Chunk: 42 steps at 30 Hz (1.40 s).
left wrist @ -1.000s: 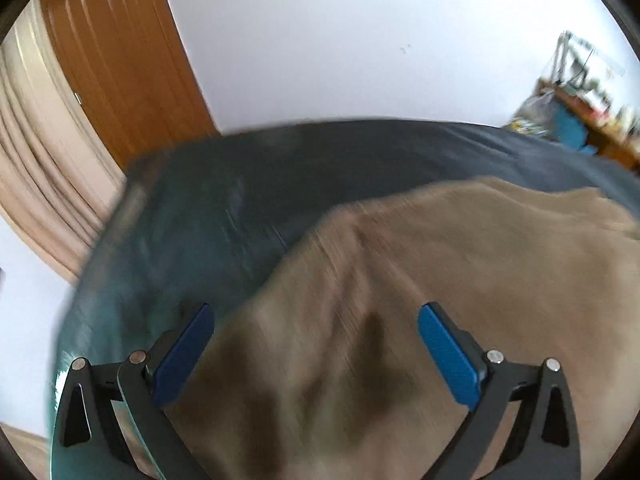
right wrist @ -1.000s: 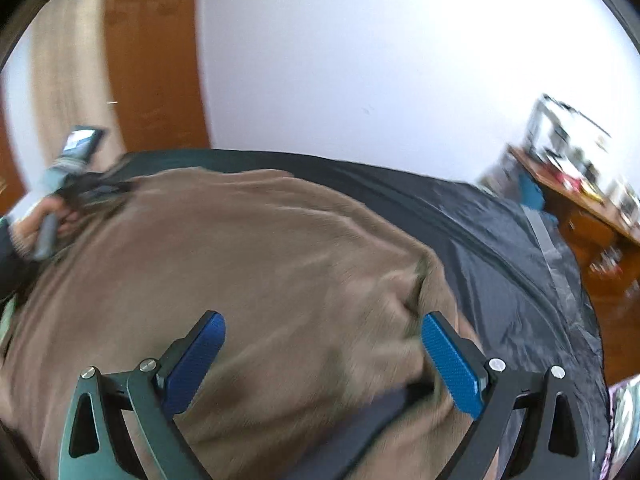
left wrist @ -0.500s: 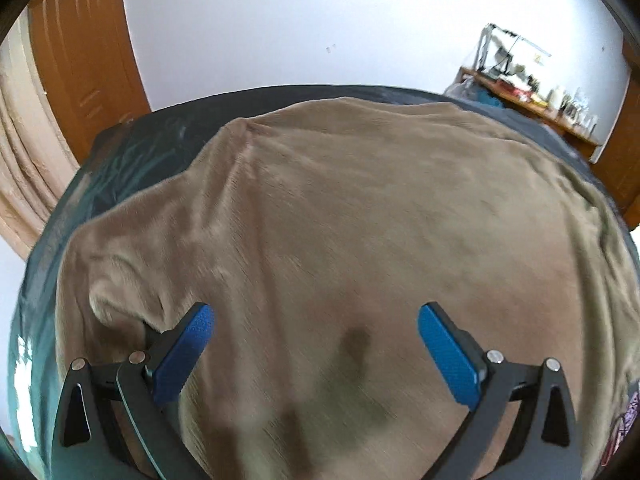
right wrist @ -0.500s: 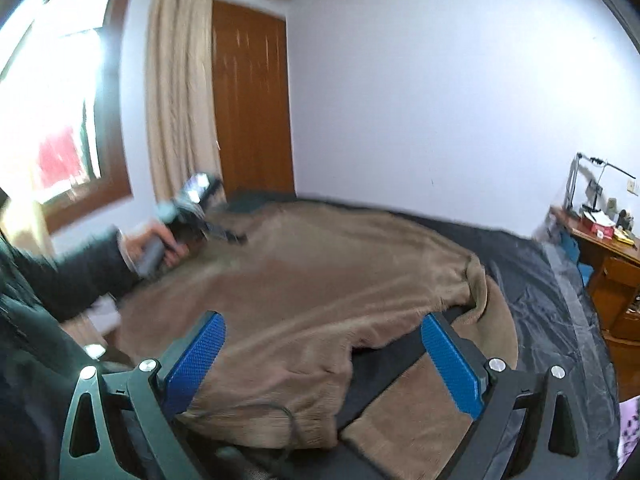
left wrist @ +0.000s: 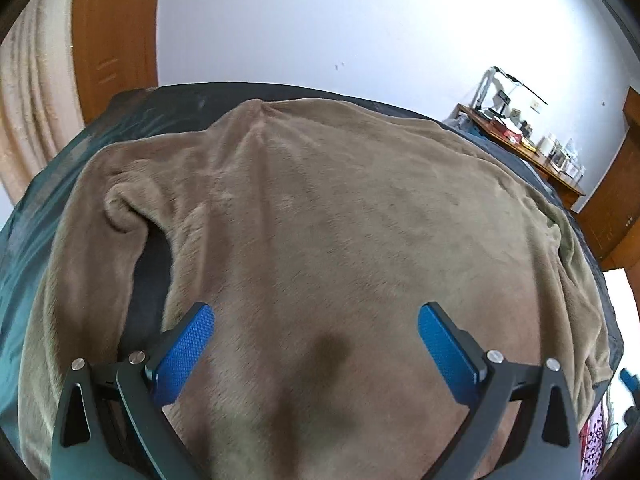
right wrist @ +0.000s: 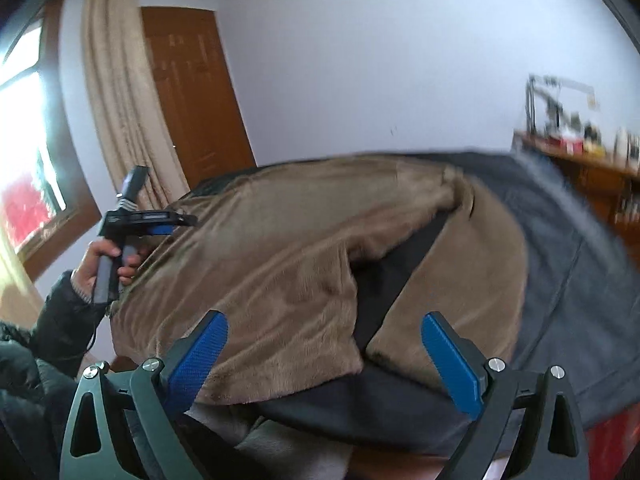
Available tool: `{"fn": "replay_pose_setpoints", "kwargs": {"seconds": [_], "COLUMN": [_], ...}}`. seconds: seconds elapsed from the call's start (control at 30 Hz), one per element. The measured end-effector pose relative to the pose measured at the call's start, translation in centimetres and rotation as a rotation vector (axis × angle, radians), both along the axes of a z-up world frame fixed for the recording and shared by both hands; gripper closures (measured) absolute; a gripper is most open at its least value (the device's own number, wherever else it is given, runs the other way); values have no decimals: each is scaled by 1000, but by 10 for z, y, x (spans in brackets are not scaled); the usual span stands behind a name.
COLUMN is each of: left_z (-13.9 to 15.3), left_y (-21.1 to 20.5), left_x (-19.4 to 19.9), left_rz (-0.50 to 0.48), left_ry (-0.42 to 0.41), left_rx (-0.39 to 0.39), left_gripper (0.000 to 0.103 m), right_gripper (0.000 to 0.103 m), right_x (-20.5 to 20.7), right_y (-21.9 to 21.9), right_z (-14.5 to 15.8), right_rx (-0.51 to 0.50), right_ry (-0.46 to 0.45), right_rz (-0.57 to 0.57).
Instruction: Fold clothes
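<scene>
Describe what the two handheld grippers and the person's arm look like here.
Both the left gripper and the right gripper have dark grey, triangular-cutout finger arms with silver pivot screws and textured bright blue pads. In the right wrist view the left tool shows a black body, a grey pistol handle and a thin dark cable hanging below. The arm wears a black puffy sleeve with a pale knit cuff.

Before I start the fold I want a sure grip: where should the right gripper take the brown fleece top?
Probably the near hem corner of the brown fleece top, where its edge lies free on the dark bedcover. Come in low from the near side with the open right gripper, one finger under.
</scene>
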<state>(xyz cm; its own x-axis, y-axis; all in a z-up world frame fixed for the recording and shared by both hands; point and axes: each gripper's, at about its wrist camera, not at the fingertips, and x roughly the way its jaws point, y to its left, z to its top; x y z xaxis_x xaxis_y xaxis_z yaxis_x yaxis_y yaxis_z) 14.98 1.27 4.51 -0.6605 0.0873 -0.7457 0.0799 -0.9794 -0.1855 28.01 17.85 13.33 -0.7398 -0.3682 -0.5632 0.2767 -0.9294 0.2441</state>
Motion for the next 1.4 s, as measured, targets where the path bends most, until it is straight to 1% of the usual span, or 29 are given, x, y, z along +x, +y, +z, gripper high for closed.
{"fn": "replay_pose_setpoints", "kwargs": {"seconds": [0.03,0.07,0.1,0.13,0.17,0.23,0.3,0.33,0.4,0.5,0.53,0.57,0.63,0.7,0.77,0.87,1.0,1.13,1.23,1.3,1.33,1.4], "left_z": [-2,-5,-8,-12,-16,-21,-27,-26,-26,-28,-29,-30,-30,-30,-30,-30,-30,-29,-24,-18,-14,-7], "left_y": [-2,-3,-4,-5,-5,-6,-6,-5,-4,-3,-4,-5,-9,-9,-10,-11,-13,-12,-10,-10,-11,-16], "left_x": [3,5,6,6,7,6,5,6,6,7,6,6,7,8,9,10,12,13,18,25,31,45], "left_rz": [6,8,10,13,15,22,29,25,14,11,12,14,20,20,20,13,3,-5,-22,-42,-53,-71], "left_ry": [1,-2,-7,-14,-20,-25,-29,-24,-14,-14,-20,-23,-21,-20,-19,-19,-21,-21,-8,12,26,56], "left_rx": [1,9,16,18,20,17,13,10,5,-7,-4,3,15,17,18,8,6,0,-24,-48,-67,-107], "left_gripper": [0,0,0,0,0,0,0,0,0,0,0,0,0,0,0,0,0,0,0,0,0,0], "right_gripper": [16,29,35,44,47,47,47,47,47,47,49,57,65,71,77,80,82,83,82,82,79,71], "right_x": [-1,-4,-7,-10,-14,-24,-32,-34,-40,-39,-38,-37,-34,-29,-22,-7,27,53,52,48,46,44], "right_y": [0,-2,-5,-8,-11,-16,-20,-22,-25,-32,-34,-34,-35,-34,-28,-17,-3,-7,-13,-15,-16,-18], "right_z": [-6,-14,-20,-26,-30,-38,-43,-47,-53,-56,-55,-54,-52,-49,-44,-36,-26,-36,-48,-52,-51,-49], "right_rx": [-20,-36,-42,-41,-31,14,105,129,148,218,227,226,223,223,190,154,159,198,236,257,269,301], "right_ry": [-23,-45,-60,-69,-77,-88,-89,-91,-109,-106,-106,-110,-118,-126,-137,-151,-172,-226,-235,-226,-219,-198], "right_rz": [5,14,23,28,31,21,-31,-37,-22,-19,-22,-20,-11,-2,6,6,-18,-21,-31,-39,-36,-35]}}
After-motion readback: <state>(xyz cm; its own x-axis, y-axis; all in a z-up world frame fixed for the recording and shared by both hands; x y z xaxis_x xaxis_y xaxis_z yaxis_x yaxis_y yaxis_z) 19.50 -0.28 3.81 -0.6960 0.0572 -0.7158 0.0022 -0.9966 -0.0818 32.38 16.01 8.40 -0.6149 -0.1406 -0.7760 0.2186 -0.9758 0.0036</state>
